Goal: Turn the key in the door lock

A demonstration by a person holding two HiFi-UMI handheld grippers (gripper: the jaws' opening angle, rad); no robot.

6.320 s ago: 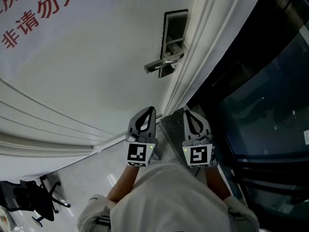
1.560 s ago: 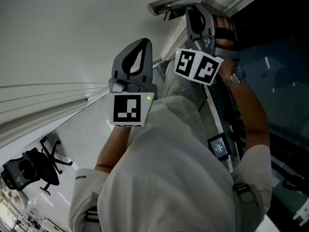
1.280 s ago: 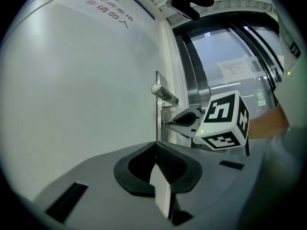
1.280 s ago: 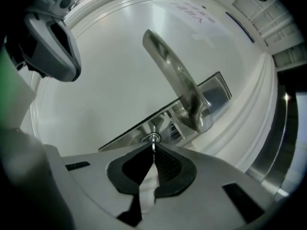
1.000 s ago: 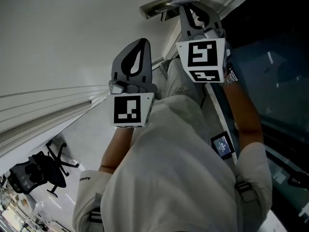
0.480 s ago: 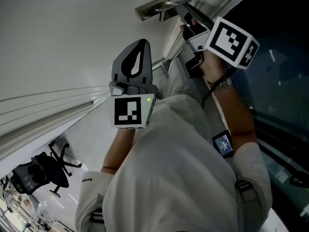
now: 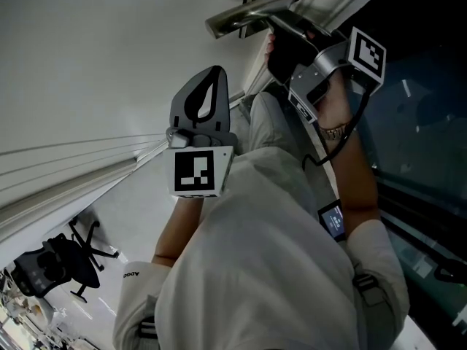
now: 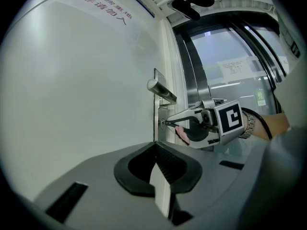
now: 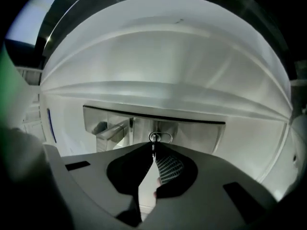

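One key (image 9: pixel 154 148) level, tip into lock (image 9: pixel 154 137)

I log the off-task items. A black swivel office chair with a star base (image 7: pixel 55 265) stands on the glossy pale floor (image 7: pixel 135 221) at the lower left of the head view. A dark tinted glass panel (image 7: pixel 427 115) fills the right side. A small dark device with a lit bluish screen (image 7: pixel 333 219) shows right of centre. In the left gripper view a white paper notice (image 8: pixel 235 67) is stuck on the glass; its print is too small to read.

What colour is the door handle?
The door handle is silver metal, clearest in the head view.
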